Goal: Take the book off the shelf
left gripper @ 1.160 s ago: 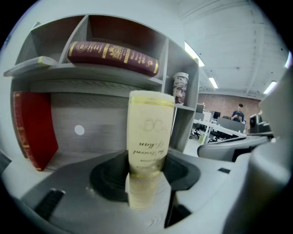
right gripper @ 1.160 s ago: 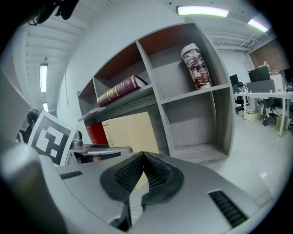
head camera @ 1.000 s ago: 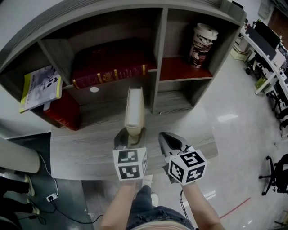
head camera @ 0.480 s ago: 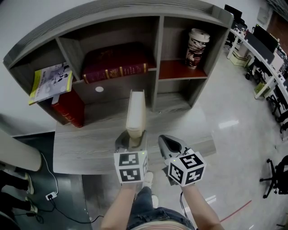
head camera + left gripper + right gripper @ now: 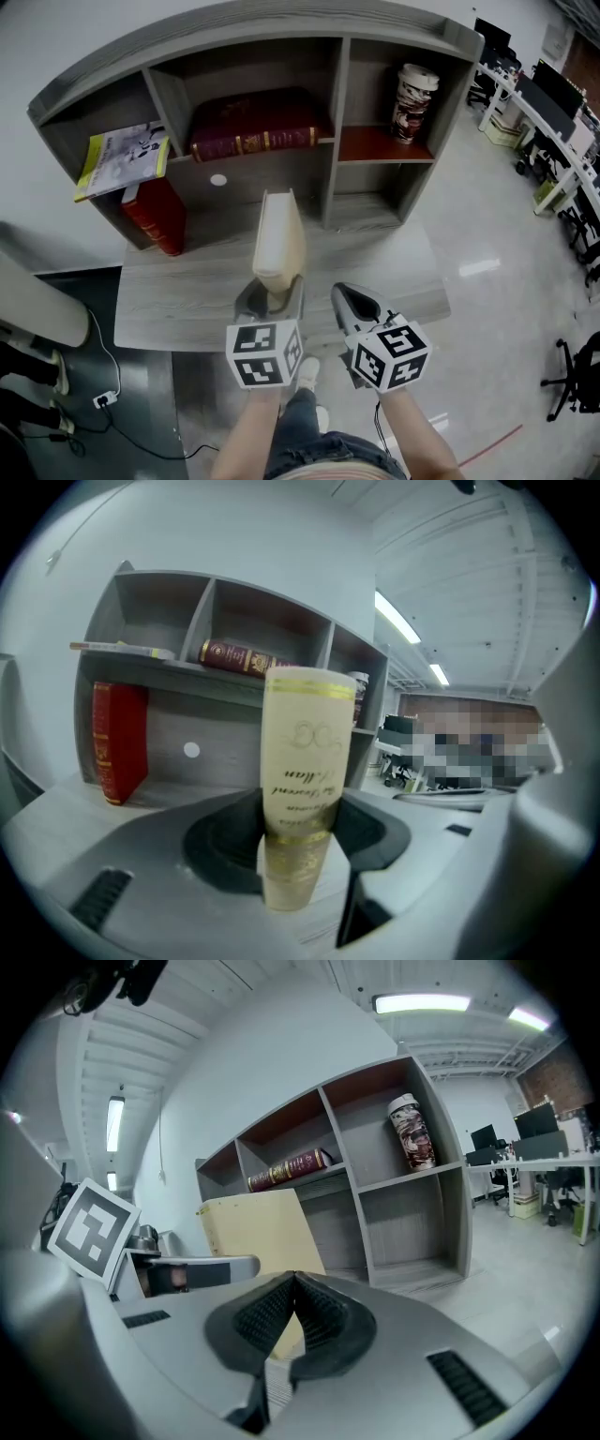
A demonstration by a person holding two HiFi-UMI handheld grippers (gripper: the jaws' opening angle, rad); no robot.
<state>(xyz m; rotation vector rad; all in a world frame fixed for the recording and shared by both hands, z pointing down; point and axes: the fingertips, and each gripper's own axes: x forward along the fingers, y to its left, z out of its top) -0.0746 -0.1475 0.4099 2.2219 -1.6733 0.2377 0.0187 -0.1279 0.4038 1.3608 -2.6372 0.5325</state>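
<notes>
The book [image 5: 278,239] is already out of the shelf [image 5: 335,112], upright at frame centre over the desk [image 5: 178,300], its spine clamped in the left gripper [image 5: 272,296]. The right gripper [image 5: 353,302], lower right, is closed and empty. Probably only setting it down remains.

Matt wood-grain shelf [image 5: 335,141], smooth cream book [image 5: 279,239], glossy floor [image 5: 487,216]

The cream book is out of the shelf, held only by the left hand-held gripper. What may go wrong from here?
1. The left hand-held gripper clamps only the low end of the book; most of it stands above the jaws, so it may tip or slip.
2. The right hand-held gripper is shut and empty, so nothing would catch it.
</notes>
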